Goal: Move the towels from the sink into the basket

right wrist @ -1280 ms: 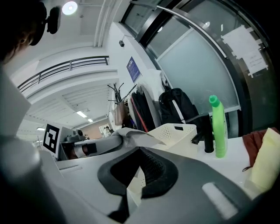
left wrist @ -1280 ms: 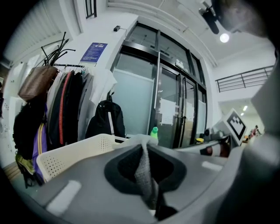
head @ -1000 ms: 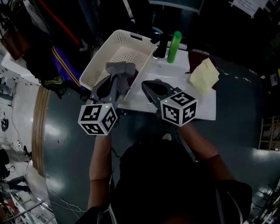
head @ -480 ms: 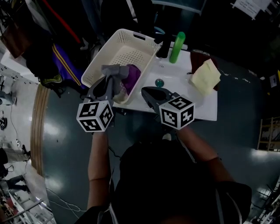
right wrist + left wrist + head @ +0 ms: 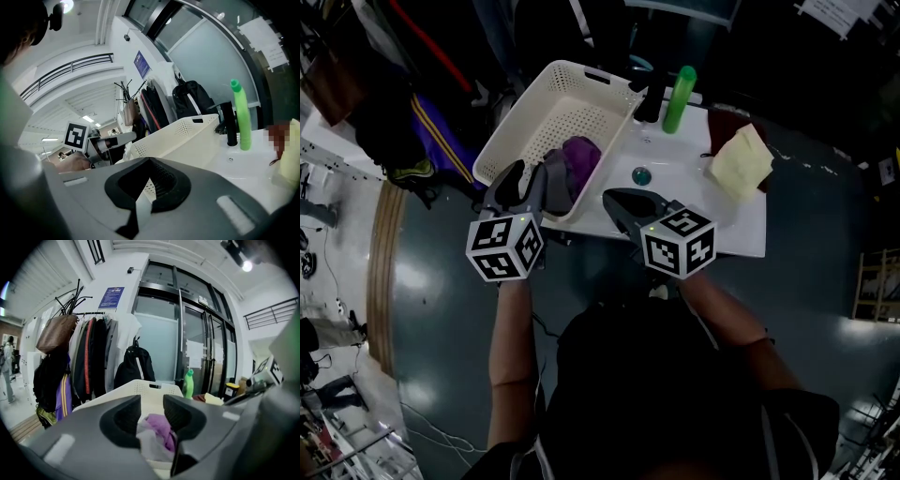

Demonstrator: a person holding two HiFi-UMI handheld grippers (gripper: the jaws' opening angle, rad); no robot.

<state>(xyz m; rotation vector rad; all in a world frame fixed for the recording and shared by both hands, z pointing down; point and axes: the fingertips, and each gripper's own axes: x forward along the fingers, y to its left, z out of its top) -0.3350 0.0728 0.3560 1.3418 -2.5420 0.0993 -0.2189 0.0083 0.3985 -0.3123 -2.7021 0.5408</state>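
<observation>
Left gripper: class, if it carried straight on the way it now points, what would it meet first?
The left gripper, jaws opening, would most likely meet the grey towel first: it lies loose between the jaws. The purple towel sits just behind it in the basket. Depth is unclear.

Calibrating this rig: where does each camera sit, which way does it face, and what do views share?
Head view: on the person's head, steeply down at white perforated plastic basket and white sink; forearms, left gripper, right gripper show.
Left gripper view: on that gripper, facing the basket along opening jaws; purple towel, grey towel between them, unpinched.
Right gripper view: on that gripper, along shut, empty jaws toward basket, green plastic bottle; left hand shows.
All three share basket and bottle.
</observation>
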